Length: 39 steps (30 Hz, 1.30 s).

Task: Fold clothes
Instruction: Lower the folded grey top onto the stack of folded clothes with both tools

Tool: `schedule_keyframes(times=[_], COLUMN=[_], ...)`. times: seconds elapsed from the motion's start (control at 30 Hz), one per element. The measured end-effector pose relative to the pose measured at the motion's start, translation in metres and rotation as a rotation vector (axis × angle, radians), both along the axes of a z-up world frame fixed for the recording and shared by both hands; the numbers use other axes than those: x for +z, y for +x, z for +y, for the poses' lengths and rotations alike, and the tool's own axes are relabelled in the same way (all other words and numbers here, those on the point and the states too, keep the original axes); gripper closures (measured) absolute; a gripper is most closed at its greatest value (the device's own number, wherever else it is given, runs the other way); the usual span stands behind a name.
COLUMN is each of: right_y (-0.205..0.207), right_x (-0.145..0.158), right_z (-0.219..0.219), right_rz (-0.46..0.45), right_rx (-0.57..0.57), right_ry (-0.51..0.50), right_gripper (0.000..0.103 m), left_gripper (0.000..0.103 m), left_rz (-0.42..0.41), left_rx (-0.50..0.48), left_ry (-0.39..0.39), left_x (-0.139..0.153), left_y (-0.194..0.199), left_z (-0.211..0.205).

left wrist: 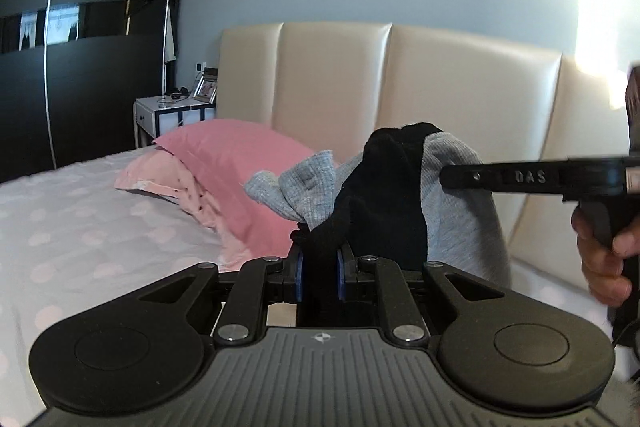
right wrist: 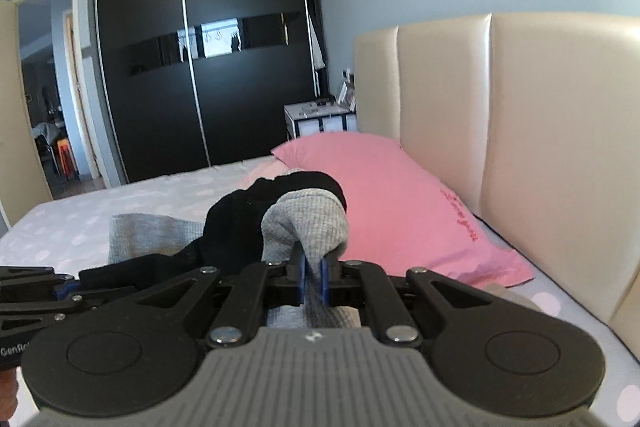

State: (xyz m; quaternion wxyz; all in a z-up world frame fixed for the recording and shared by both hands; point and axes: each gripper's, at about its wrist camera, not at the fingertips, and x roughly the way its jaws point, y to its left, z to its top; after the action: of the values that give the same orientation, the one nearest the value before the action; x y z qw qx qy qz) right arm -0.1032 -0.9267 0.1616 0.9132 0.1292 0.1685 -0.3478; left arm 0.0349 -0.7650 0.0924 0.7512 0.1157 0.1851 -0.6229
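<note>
Above the bed [right wrist: 80,211], the left gripper [left wrist: 320,267] pinches the black part of a grey-and-black garment [left wrist: 380,195] while the right gripper [right wrist: 312,277] pinches its grey part, near the pink pillow [right wrist: 392,195]

I'm in a home bedroom: a bed [right wrist: 120,203] with a pale dotted sheet, a pink pillow [right wrist: 396,203] against a padded cream headboard [right wrist: 520,131], a white nightstand [right wrist: 320,119] with a photo frame [left wrist: 205,90], and a black sliding-door wardrobe [right wrist: 192,67] beside an open doorway [right wrist: 48,99].
</note>
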Motion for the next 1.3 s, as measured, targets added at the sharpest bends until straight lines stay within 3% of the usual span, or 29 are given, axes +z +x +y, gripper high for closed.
schedule_keyframes(times=[0.13,0.2,0.3,0.33,0.4,0.5,0.67,0.83,0.93,1.07,1.2,1.3], right_y=[0.023,0.032,0.041,0.042,0.039,0.027,0.002,-0.016,-0.023,-0.017,-0.012,-0.014], right_x=[-0.023,-0.033,-0.043,-0.044,-0.042,-0.037,-0.035,-0.054,-0.072,-0.099,-0.113,-0.118], right_z=[-0.018,-0.024,-0.031,-0.034,-0.037,-0.033,-0.01,0.008,0.015,-0.007,-0.029,-0.043], right_rz=[0.024,0.028,0.022,0.014,-0.006,-0.019,0.007,0.056,0.09,0.082,0.044,0.006], right_rx=[-0.025,-0.039,-0.07,-0.086,-0.116,-0.105,-0.032,0.017,0.031,-0.01,-0.017,-0.024], right_ry=[0.024,0.035,0.048,0.047,0.047,0.06,0.044,0.037,0.04,0.104,0.173,0.25], right_gripper=[0.094,0.093,0.083,0.071,0.067,0.067,0.073,0.077,0.081,0.086,0.086,0.086], left_gripper=[0.089,0.087,0.084,0.084,0.083,0.083,0.083,0.083,0.085,0.087,0.089,0.09], left_rz=[-0.023,0.008,0.025,0.008,0.002,0.015,0.005,-0.021,-0.026,-0.017,0.051,0.057], left_rx=[0.031,0.054,0.109,0.127,0.165,0.171,0.1,0.024,0.042,0.051,0.09,0.1], left_ry=[0.053,0.083,0.111,0.109,0.099,0.059,0.052,0.075,0.119,0.163,0.201,0.211], left_x=[-0.016,-0.021,-0.024,-0.022,-0.018,-0.006,0.002,-0.02,-0.04,-0.056,-0.069,-0.073], left_y=[0.005,0.013,0.021,0.022,0.025,0.023,-0.003,-0.032,-0.032,-0.023,-0.008,-0.007], left_z=[-0.013,-0.021,-0.028,-0.027,-0.023,-0.009,0.003,0.003,-0.007,-0.024,-0.038,-0.04])
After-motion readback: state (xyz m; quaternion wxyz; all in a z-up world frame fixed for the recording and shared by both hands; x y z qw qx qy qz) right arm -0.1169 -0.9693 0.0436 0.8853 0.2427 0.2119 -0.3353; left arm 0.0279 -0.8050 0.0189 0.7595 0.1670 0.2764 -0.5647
